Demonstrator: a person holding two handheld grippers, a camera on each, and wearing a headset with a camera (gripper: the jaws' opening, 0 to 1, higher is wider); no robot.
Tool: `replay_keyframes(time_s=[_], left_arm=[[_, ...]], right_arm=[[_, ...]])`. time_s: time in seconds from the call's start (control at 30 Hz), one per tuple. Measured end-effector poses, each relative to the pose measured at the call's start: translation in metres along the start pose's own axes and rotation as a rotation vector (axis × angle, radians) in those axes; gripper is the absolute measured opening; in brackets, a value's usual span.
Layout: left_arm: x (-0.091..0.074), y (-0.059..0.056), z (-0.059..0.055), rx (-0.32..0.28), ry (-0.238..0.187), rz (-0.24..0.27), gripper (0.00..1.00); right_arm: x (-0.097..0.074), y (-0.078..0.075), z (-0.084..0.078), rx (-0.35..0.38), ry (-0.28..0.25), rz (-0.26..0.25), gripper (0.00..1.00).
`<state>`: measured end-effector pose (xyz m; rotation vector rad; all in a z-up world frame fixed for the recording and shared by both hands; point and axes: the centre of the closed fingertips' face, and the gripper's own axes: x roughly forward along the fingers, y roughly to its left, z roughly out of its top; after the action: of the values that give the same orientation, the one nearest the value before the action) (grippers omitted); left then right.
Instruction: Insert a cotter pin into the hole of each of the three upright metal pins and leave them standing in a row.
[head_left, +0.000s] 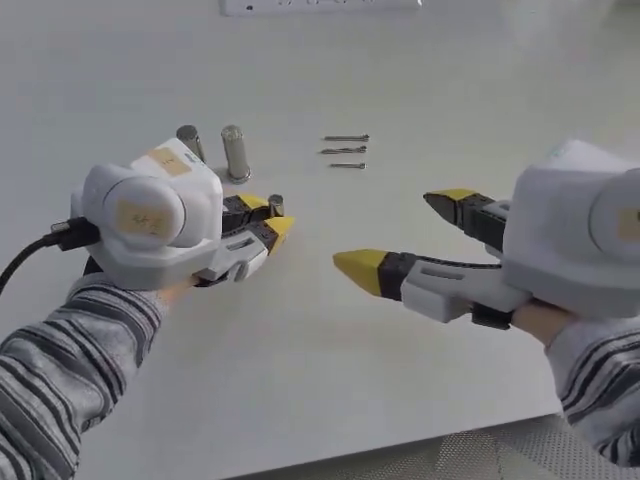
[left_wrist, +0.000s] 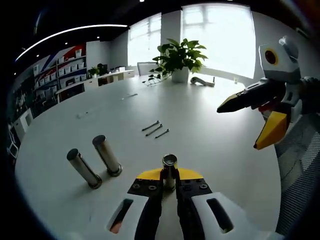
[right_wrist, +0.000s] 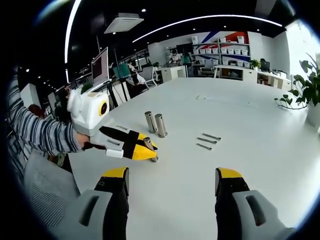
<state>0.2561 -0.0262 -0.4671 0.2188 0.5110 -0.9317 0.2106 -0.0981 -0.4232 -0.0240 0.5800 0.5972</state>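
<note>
I am reading the task as barely begun: none of the three cotter pins (head_left: 343, 151) is sitting in a hole yet. They are lying loose on the tabletop (head_left: 470, 90), side by side in parallel, well apart from both grippers.

My left gripper (head_left: 272, 222) is clenching its fingers (left_wrist: 150, 175) on one metal pin (left_wrist: 169, 165), which is standing upright on the tabletop with its round top showing between the yellow tips. The other two metal pins (head_left: 234, 152) are standing upright just beside each other, a little beyond the held one, so I am judging the row as roughly there but not lined up.

My right gripper (head_left: 405, 232) is hovering over bare tabletop with its fingers (right_wrist: 116, 173) spread wide and carrying nothing, and the cotter pins are lying ahead of it. All three insertions are waiting to be done. I am not making out the holes in the metal pins at this size, so I am not guessing which way they are facing.

The tabletop is looking white, smooth and matt — a long meeting-style surface with little else near the work. Around it, an open office is showing: a potted plant (left_wrist: 180, 52) is standing at the far end before bright windows (left_wrist: 215, 35), shelves (right_wrist: 220, 50) are running along one wall, a monitor (right_wrist: 100, 65) is sitting off to the side, and light strips (right_wrist: 200, 22) are curving across a dark ceiling.
</note>
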Motion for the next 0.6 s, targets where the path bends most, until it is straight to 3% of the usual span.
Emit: replay_keyframes(time_s=[0.23, 0.33, 0.5, 0.6], left_arm=[[0.001, 0.001, 0.001, 0.007, -0.005, 0.007, 0.08], [0.001, 0.002, 0.001, 0.011, -0.006, 0.012, 0.17], [-0.003, 0.005, 0.002, -0.006, -0.003, 0.026, 0.26], [-0.011, 0.008, 0.002, -0.044, -0.004, 0.05, 0.35]], right_arm=[[0.001, -0.005, -0.008, 0.011, 0.038, -0.015, 0.65], [0.001, -0.007, -0.01, 0.006, 0.048, -0.016, 0.65], [0.002, -0.017, -0.008, -0.038, 0.08, -0.025, 0.65], [0.006, -0.024, -0.005, -0.071, 0.113, -0.019, 0.63]])
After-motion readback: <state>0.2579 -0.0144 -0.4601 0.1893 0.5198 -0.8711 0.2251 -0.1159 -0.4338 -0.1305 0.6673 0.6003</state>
